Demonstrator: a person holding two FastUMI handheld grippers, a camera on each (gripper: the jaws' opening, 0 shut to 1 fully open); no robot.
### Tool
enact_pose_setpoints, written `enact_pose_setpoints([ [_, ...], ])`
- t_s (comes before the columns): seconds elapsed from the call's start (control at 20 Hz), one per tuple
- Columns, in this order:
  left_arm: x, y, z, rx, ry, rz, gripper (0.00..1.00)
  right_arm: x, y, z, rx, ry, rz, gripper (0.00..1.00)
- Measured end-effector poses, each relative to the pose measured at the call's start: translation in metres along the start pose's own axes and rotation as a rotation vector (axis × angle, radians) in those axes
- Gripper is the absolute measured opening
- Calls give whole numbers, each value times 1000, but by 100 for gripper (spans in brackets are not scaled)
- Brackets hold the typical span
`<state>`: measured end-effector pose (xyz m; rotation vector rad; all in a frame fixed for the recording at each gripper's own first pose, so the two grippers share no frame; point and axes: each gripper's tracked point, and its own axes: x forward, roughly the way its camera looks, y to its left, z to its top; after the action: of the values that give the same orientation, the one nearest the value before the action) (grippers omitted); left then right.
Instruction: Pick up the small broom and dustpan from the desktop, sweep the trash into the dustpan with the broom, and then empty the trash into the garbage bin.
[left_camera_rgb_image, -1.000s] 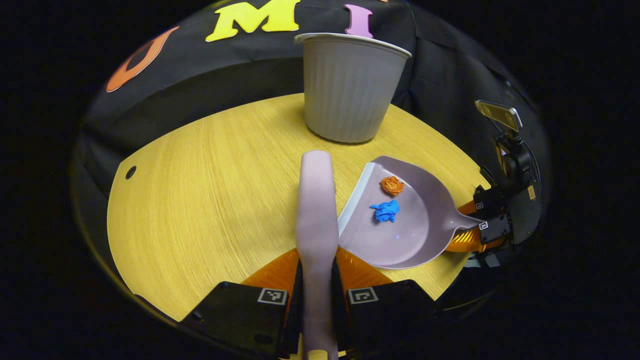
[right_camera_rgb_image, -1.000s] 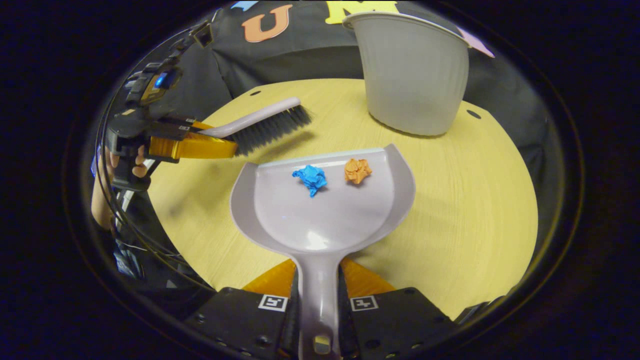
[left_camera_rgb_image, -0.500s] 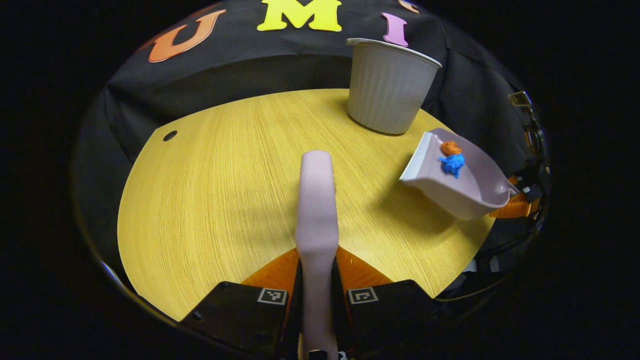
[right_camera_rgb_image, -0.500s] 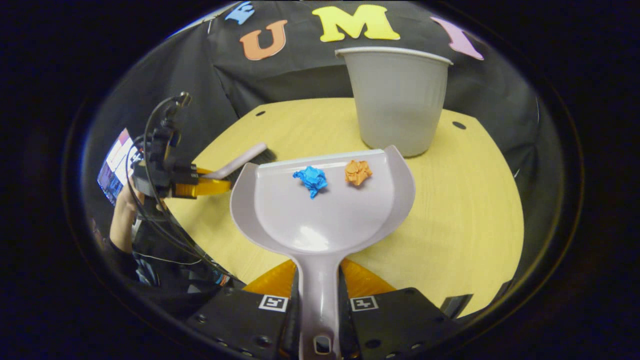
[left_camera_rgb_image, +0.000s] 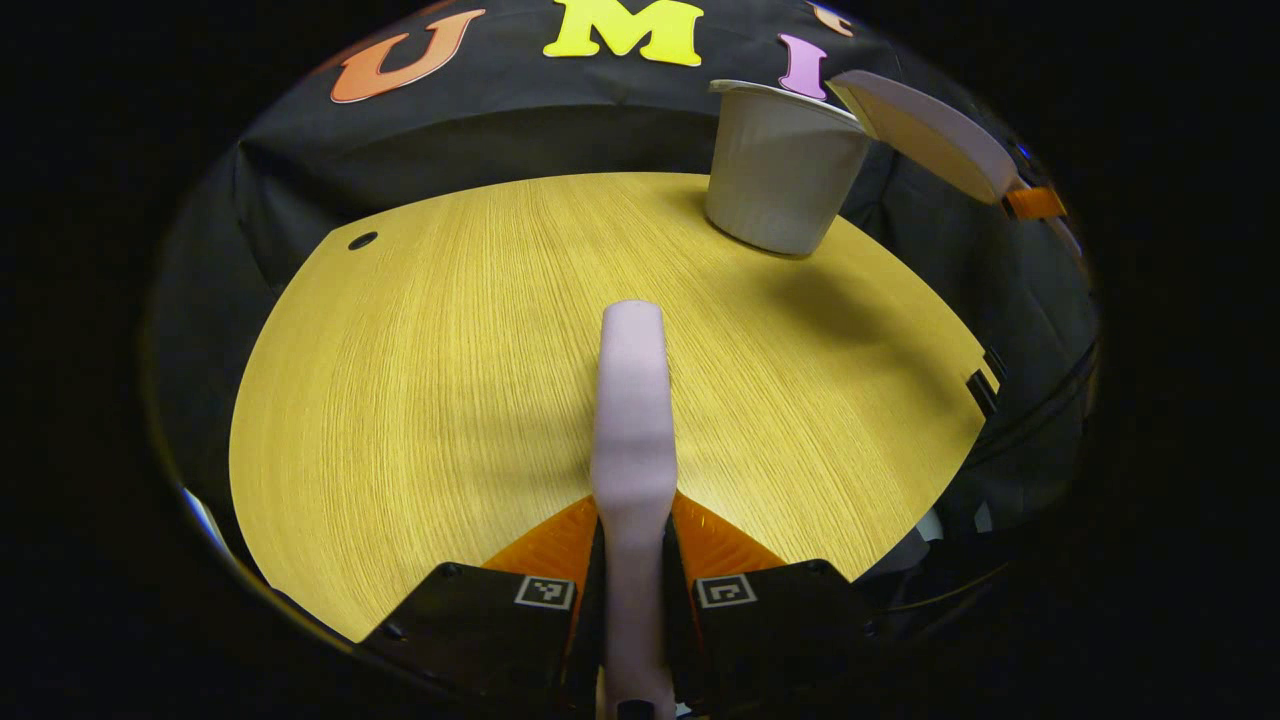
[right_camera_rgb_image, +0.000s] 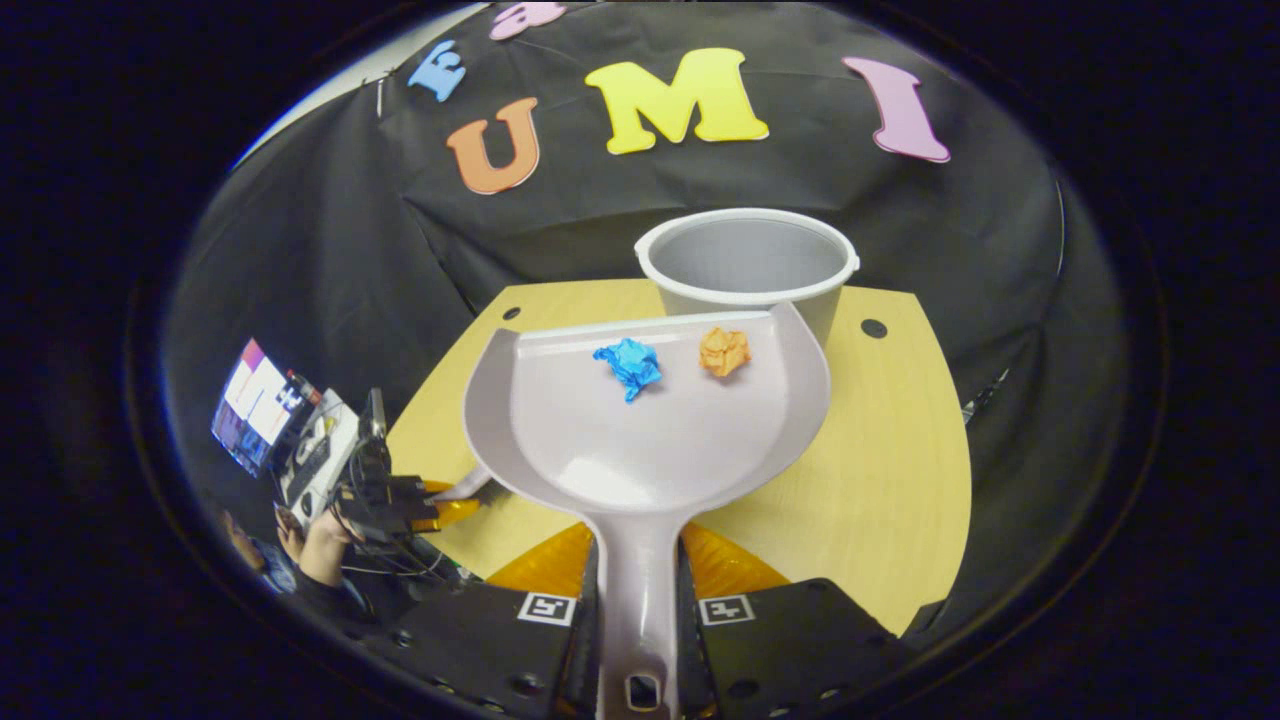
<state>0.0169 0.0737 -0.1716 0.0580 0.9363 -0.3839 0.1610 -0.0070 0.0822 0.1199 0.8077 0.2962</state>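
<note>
My right gripper (right_camera_rgb_image: 640, 590) is shut on the handle of the pale lilac dustpan (right_camera_rgb_image: 640, 440), held high in the air with its lip just before the rim of the grey garbage bin (right_camera_rgb_image: 748, 262). A blue paper ball (right_camera_rgb_image: 630, 365) and an orange paper ball (right_camera_rgb_image: 724, 351) lie near the pan's front edge. In the left gripper view the dustpan (left_camera_rgb_image: 930, 130) hangs tilted beside the bin (left_camera_rgb_image: 780, 165). My left gripper (left_camera_rgb_image: 632, 560) is shut on the pale broom (left_camera_rgb_image: 632, 420), whose back runs forward low over the yellow table (left_camera_rgb_image: 420, 380).
The round wooden table (right_camera_rgb_image: 900, 470) has small holes near its far edge. In the right gripper view, low at the left, a hand (right_camera_rgb_image: 320, 525) holds the left gripper (right_camera_rgb_image: 440, 508). A lit screen (right_camera_rgb_image: 262, 405) stands behind it.
My right gripper has lifted the dustpan off the table and carried it up to the bin's rim, both paper balls still in it. The broom has drawn back from the bin.
</note>
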Motion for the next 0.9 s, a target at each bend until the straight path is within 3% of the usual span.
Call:
enact_pose_setpoints([
  [0.15, -2, 1, 1, -5, -9, -3, 30, 2, -18, 23, 2, 5, -40, 30],
  [0.5, 1, 13, 3, -8, -5, 9, 30, -9, -34, -7, -20, 44, -89, 30],
  [0.9, -5, -2, 3, 21, -19, -1, 30, -40, -44, -12, -27, -15, -151, 30],
])
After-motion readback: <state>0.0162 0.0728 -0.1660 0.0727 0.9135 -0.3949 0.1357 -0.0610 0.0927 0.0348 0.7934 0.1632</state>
